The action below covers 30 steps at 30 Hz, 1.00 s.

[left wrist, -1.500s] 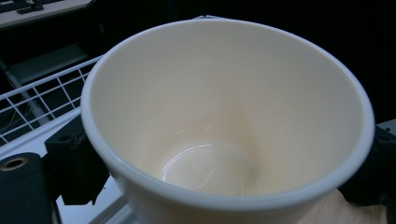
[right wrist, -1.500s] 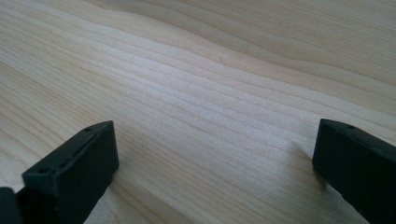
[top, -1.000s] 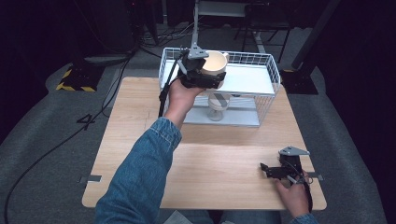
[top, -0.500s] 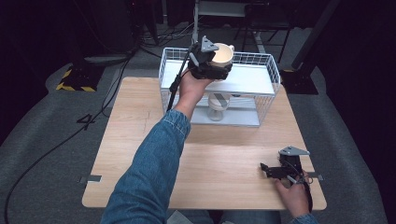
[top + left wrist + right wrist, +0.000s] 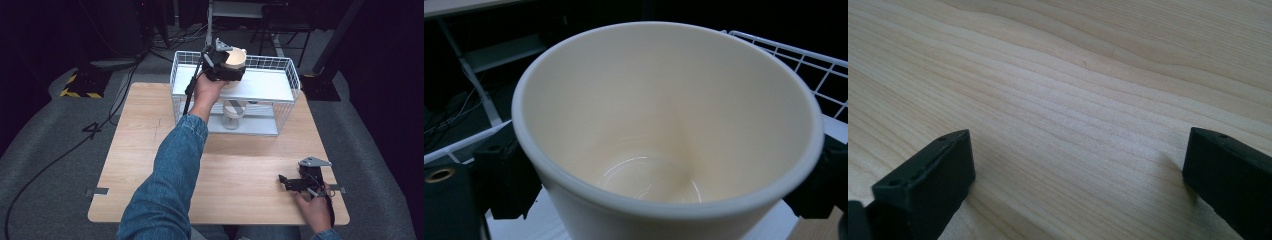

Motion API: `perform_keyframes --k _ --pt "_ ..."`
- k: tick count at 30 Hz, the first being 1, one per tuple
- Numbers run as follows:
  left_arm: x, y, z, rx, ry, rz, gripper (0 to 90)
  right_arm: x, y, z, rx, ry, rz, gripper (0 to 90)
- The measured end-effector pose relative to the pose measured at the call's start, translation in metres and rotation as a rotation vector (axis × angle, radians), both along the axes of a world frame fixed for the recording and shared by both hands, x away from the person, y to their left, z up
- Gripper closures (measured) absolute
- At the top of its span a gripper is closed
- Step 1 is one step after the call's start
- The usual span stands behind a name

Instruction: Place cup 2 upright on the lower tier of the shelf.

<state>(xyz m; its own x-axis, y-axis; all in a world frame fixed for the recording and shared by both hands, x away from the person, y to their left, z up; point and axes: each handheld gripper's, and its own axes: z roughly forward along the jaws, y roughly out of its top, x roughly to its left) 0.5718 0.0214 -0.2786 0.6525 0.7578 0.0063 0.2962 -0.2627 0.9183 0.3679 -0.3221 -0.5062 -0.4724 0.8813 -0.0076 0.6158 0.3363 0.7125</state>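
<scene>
A cream cup [image 5: 235, 57] with an empty, glossy inside [image 5: 664, 125] is clamped between the jaws of my left gripper [image 5: 224, 68]. The black fingers [image 5: 504, 180] press on its outer wall from both sides. The cup hangs tilted over the back left part of the white top shelf [image 5: 265, 85] of a wire rack [image 5: 292, 75]. My right gripper [image 5: 287, 181] rests on the wooden table [image 5: 150, 150] near its front right corner. It is open [image 5: 1078, 180], with bare wood between its jaws.
Under the rack's shelf, on the lower level, stands a pale cup-like object with a dark band [image 5: 233, 113]. The rack sits at the table's far edge. Cables and dark stands lie on the floor beyond it.
My left gripper has carried the cup farther back and to the right, higher over the rack's top shelf. The right gripper has not moved.
</scene>
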Motion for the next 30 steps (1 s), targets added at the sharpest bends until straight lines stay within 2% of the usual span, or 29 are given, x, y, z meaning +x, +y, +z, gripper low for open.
perform_keyframes --k 10,16,20,23,30 --pt "0.006 -0.008 -0.010 0.021 0.035 -0.010 9.5 0.000 0.000 0.000 0.000 0.000 0.000 0.3" --pt "0.006 -0.012 -0.013 0.034 0.030 -0.011 9.5 0.000 0.000 0.000 0.000 0.000 0.000 0.3" --pt "0.006 -0.012 -0.013 0.031 0.026 -0.012 9.5 0.000 0.000 0.000 0.000 0.000 0.000 0.3" --pt "0.008 -0.010 -0.015 0.008 0.046 -0.020 9.4 0.000 0.000 0.000 0.000 0.000 0.000 0.3" --pt "0.009 -0.009 -0.016 -0.005 0.058 -0.020 8.7 0.000 0.000 0.000 0.000 0.000 0.000 0.3"
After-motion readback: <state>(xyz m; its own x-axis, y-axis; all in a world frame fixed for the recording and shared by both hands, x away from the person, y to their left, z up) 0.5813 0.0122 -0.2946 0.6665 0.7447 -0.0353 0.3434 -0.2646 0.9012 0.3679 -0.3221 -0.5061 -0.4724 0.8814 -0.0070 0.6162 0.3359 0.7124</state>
